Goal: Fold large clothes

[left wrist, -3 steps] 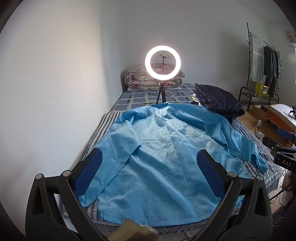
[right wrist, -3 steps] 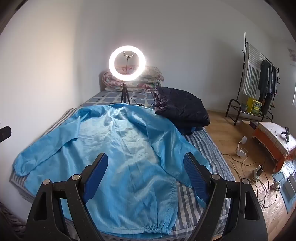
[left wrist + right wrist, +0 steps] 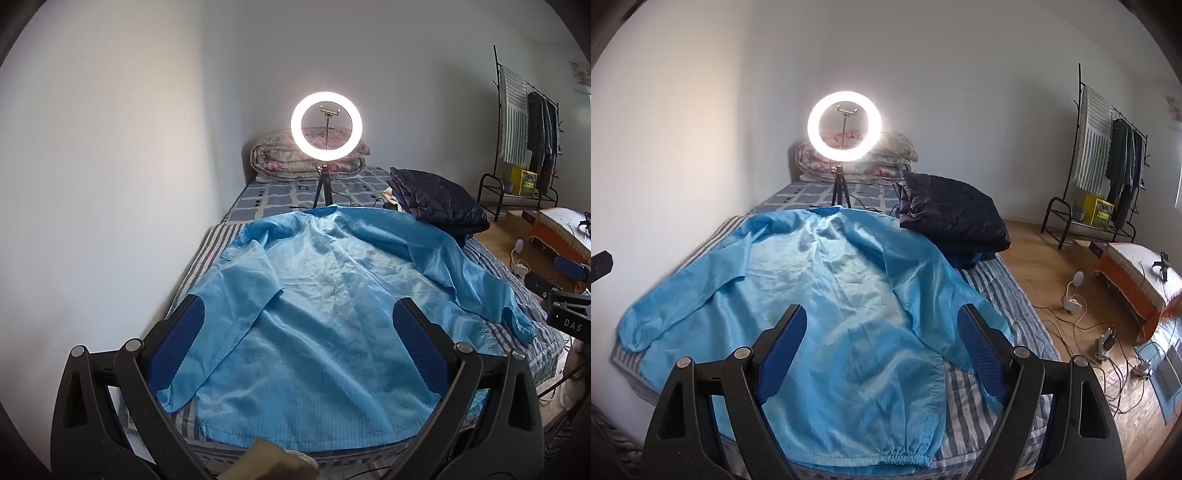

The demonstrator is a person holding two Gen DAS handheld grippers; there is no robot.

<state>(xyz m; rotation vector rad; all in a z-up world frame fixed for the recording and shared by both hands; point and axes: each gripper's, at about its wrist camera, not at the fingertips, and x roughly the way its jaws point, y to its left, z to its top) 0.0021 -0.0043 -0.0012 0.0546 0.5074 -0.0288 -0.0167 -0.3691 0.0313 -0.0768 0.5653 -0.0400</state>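
A large light-blue jacket (image 3: 325,314) lies spread flat on the striped bed (image 3: 207,251), collar toward the far end, both sleeves angled out and down. It also shows in the right wrist view (image 3: 827,306). My left gripper (image 3: 295,325) is open and empty, held above the jacket's near hem. My right gripper (image 3: 882,328) is open and empty, above the jacket's lower right part. The right gripper also shows at the right edge of the left wrist view (image 3: 565,317).
A lit ring light on a tripod (image 3: 326,125) stands on the bed behind the collar. A folded dark jacket (image 3: 953,218) lies at the far right of the bed. Folded quilts (image 3: 306,158) are at the head. A clothes rack (image 3: 1108,166), cables and an orange-skirted table (image 3: 1137,273) are on the floor to the right.
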